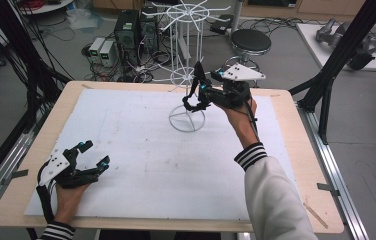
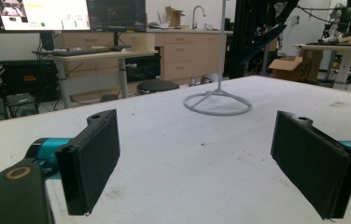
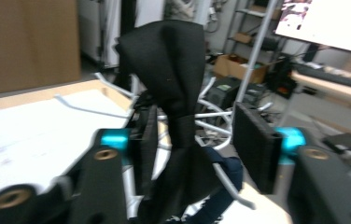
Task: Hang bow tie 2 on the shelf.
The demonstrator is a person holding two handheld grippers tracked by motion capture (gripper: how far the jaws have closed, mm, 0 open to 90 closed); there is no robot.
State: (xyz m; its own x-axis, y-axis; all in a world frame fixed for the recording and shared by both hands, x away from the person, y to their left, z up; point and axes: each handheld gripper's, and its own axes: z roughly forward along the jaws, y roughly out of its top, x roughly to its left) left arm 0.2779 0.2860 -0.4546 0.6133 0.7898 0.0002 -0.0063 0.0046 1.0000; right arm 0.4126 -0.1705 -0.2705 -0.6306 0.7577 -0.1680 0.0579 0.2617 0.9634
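A black bow tie (image 3: 164,70) hangs on a hook of the white wire rack (image 1: 186,120) at the far middle of the table. My right gripper (image 1: 201,95) is raised level at the rack's lower ring of hooks. In the right gripper view the bow tie hangs between the jaws of that gripper (image 3: 197,135). It hangs close to the left pad (image 3: 145,140), and the right pad (image 3: 253,140) stands clear of it. A white hook arm (image 3: 229,186) runs under the tie. My left gripper (image 1: 96,154) rests open on the white mat at the near left, nothing between its pads (image 2: 94,158).
The white mat (image 1: 141,165) covers most of the wooden table (image 1: 296,150). The rack's round base (image 2: 218,102) stands ahead of the left gripper. Computers, cables and a black stool (image 1: 250,41) sit on the floor beyond the far edge. Black frame posts stand at both sides.
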